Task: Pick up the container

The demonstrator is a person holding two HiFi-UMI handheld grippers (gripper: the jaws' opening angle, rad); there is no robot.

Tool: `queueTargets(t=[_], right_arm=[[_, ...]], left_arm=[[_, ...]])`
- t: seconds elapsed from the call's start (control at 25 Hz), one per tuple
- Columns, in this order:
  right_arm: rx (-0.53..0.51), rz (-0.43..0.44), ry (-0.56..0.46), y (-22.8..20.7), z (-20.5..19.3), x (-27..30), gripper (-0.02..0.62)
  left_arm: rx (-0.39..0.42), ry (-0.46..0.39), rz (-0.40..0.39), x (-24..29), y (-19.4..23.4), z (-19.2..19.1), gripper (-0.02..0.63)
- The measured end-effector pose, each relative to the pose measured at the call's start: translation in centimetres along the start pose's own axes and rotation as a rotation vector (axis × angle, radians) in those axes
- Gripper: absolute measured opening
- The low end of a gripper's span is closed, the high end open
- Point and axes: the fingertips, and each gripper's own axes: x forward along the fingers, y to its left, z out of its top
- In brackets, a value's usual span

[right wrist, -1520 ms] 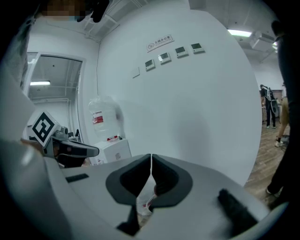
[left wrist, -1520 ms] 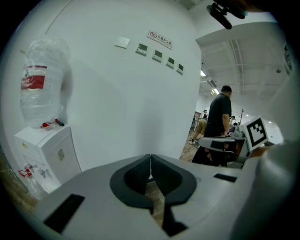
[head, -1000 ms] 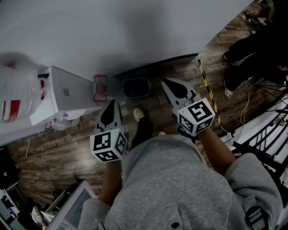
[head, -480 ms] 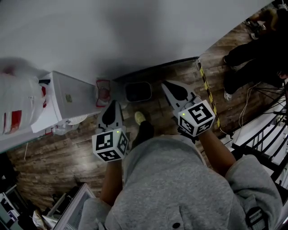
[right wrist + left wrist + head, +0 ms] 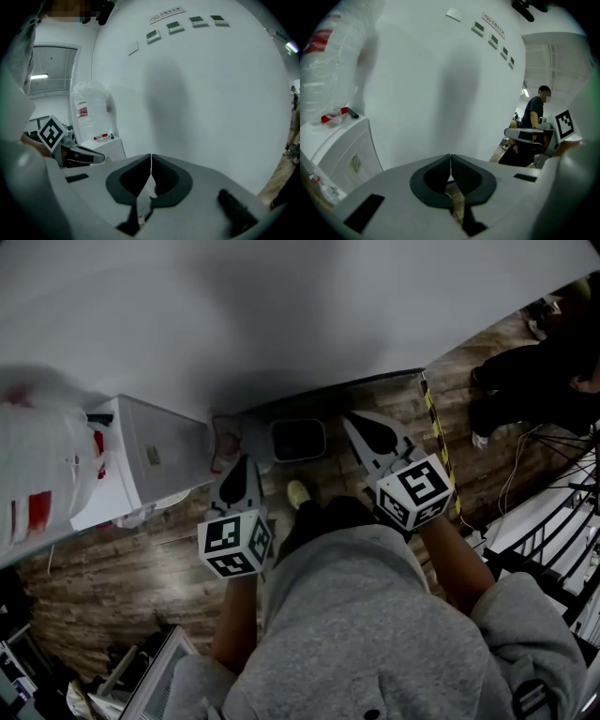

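The container, a dark rectangular bin, stands on the wooden floor against the white wall. Both grippers are held over the floor short of it. My left gripper is shut and empty, its tip to the left of the bin and nearer me. On the other side my right gripper is also shut and empty, just right of the bin. Seen from the left gripper view, my left gripper has its jaws together and faces the wall. My right gripper looks the same in its own view. The jaws hide the bin in both gripper views.
A white water dispenser with a big clear bottle stands at the left, a small red-and-white thing beside it. Yellow-black tape runs along the floor at the right. A person in dark clothes and a metal frame are further right.
The wall, bin and dispenser have drifted right and lower in the head view as I moved toward the wall. Both grippers came along, still shut.
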Motion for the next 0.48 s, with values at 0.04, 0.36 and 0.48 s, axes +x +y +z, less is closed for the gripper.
queueTargets(t=[0.04,0.36,0.48], right_arm=[[-0.010,0.003,0.006,0.0,0.0,0.5,0.026],[-0.077,0.048,0.076,-0.9,-0.6,3.5,0.026],[-0.088,0.081,0.104,-2.1,-1.1,4.4,0.026]], left_arm=[[-0.013,0.006,-0.002,0.3,0.3,-0.1,0.015],[-0.050,0.066,0.036,2.5,1.8,-2.3,0.015],[-0.074,0.086,0.078,3.8,2.2,-3.5,0.015]])
